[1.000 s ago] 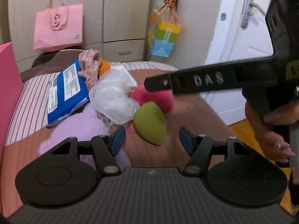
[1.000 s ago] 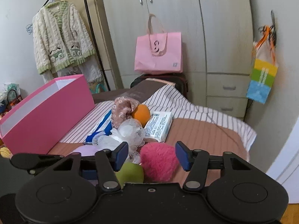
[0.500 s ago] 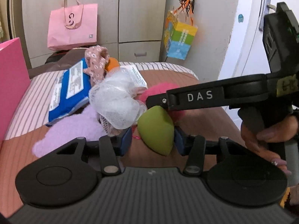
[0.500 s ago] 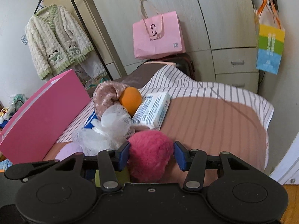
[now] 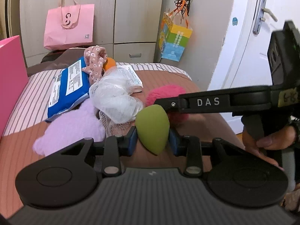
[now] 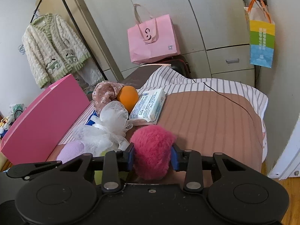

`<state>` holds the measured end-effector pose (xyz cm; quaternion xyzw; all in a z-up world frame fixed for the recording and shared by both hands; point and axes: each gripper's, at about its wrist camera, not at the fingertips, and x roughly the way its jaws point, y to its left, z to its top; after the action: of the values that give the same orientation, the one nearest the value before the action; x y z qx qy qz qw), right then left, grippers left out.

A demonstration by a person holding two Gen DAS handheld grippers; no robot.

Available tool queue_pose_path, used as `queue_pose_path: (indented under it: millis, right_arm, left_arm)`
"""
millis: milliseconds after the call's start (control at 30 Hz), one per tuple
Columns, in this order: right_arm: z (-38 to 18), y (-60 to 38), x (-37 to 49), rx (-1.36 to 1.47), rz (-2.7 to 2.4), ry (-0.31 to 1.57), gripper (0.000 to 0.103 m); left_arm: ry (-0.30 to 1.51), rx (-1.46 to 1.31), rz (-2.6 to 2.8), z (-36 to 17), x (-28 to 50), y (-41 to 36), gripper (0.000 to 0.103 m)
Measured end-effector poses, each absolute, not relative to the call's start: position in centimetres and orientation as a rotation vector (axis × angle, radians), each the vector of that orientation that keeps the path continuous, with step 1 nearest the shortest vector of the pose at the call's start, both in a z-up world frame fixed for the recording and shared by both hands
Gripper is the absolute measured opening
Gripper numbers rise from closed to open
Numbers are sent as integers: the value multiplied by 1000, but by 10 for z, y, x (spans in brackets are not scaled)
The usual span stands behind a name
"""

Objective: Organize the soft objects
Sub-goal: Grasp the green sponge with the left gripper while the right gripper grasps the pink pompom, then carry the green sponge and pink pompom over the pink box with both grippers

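My left gripper [image 5: 152, 140] is shut on a green teardrop sponge [image 5: 152, 127] on the bed. My right gripper [image 6: 152, 156] is shut on a fluffy pink ball [image 6: 152, 150]; that ball [image 5: 165, 93] also shows in the left wrist view behind the right gripper's arm. Beside them lie a white mesh bath puff [image 5: 114, 97], a lilac plush [image 5: 73, 125], a blue packet [image 5: 69, 86], a floral cloth [image 5: 94, 60], an orange ball [image 6: 128, 96] and a white tissue pack [image 6: 149, 105]. A pink box [image 6: 43, 120] stands at the left.
The bed [image 6: 211, 123] has a brown and striped cover with open surface to the right. A pink paper bag [image 6: 152, 39] and a wardrobe stand behind. A coloured bag [image 6: 261, 41] hangs on the wall. A door [image 5: 249, 43] is at the right.
Both grippers moved forward and closed: the left onto the green sponge, the right onto the pink ball. One second ago both were open and short of them.
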<state>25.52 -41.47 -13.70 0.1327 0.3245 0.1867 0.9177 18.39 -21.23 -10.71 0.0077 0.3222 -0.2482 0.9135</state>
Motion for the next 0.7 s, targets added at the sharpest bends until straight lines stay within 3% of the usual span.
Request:
queue_pose_path:
  millis: [700]
  right_arm:
    - [-116,-386,185,115,216,593,42]
  left_arm:
    - [740,-151,-675,-94,152,-141,35]
